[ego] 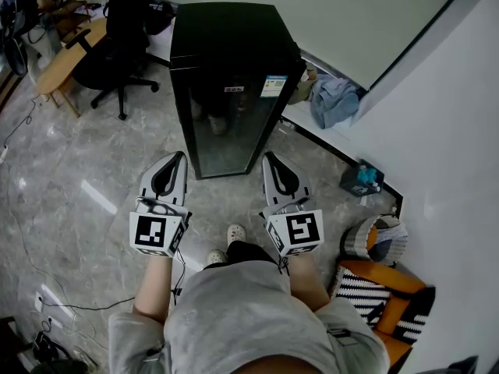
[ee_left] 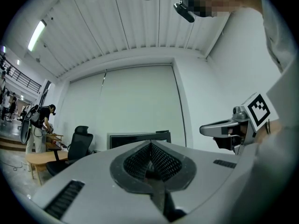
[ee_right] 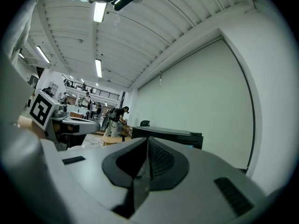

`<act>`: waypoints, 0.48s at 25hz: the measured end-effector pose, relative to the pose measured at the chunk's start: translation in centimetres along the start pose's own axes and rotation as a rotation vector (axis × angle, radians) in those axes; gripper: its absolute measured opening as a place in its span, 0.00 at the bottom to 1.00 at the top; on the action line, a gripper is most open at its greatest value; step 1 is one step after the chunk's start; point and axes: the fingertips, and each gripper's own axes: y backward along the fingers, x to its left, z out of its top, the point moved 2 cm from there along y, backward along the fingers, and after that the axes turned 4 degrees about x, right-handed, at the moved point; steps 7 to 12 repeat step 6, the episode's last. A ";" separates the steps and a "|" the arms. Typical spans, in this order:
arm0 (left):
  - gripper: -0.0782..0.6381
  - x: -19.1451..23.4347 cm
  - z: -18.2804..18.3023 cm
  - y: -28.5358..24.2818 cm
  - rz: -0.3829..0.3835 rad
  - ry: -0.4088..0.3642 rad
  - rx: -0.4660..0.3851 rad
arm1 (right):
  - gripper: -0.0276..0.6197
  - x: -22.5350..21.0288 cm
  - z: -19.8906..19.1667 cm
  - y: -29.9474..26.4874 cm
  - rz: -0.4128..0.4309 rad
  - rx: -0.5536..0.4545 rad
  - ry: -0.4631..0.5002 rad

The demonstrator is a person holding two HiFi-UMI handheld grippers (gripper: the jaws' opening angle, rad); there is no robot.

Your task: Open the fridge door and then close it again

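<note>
My left claw (ego: 178, 159) and right claw (ego: 270, 159) are both pinched together and empty, level, just short of the black fridge (ego: 226, 45) standing ahead. Its glass door (ego: 231, 127) is probably rigid, seal-stuck and smooth, so I'd hook a side edge. The inside is too dark to tell its contents.

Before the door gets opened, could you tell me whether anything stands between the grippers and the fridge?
Nothing visible does. Only bare floor lies between the fridge and the left gripper and right gripper, both shut and empty, held short of its closed door.
</note>
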 end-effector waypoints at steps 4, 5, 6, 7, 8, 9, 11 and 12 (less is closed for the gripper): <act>0.13 0.1 0.4 0.4 0.002 -0.005 -0.010 | 0.08 0.3 0.4 0.3 0.003 -0.005 0.000; 0.13 0.2 0.5 0.6 0.003 -0.009 -0.022 | 0.08 0.6 0.5 0.4 0.003 -0.006 0.001; 0.13 0.3 0.5 0.9 0.003 -0.013 -0.034 | 0.08 0.8 0.6 0.5 0.003 -0.008 0.001; 0.13 0.3 0.5 0.9 0.003 -0.013 -0.034 | 0.08 0.8 0.6 0.5 0.003 -0.008 0.001; 0.13 0.3 0.5 0.9 0.003 -0.013 -0.034 | 0.08 0.8 0.6 0.5 0.003 -0.008 0.001; 0.13 0.3 0.5 0.9 0.003 -0.013 -0.034 | 0.08 0.8 0.6 0.5 0.003 -0.008 0.001; 0.13 0.3 0.5 0.9 0.003 -0.013 -0.034 | 0.08 0.8 0.6 0.5 0.003 -0.008 0.001; 0.13 0.3 0.5 0.9 0.003 -0.013 -0.034 | 0.08 0.8 0.6 0.5 0.003 -0.008 0.001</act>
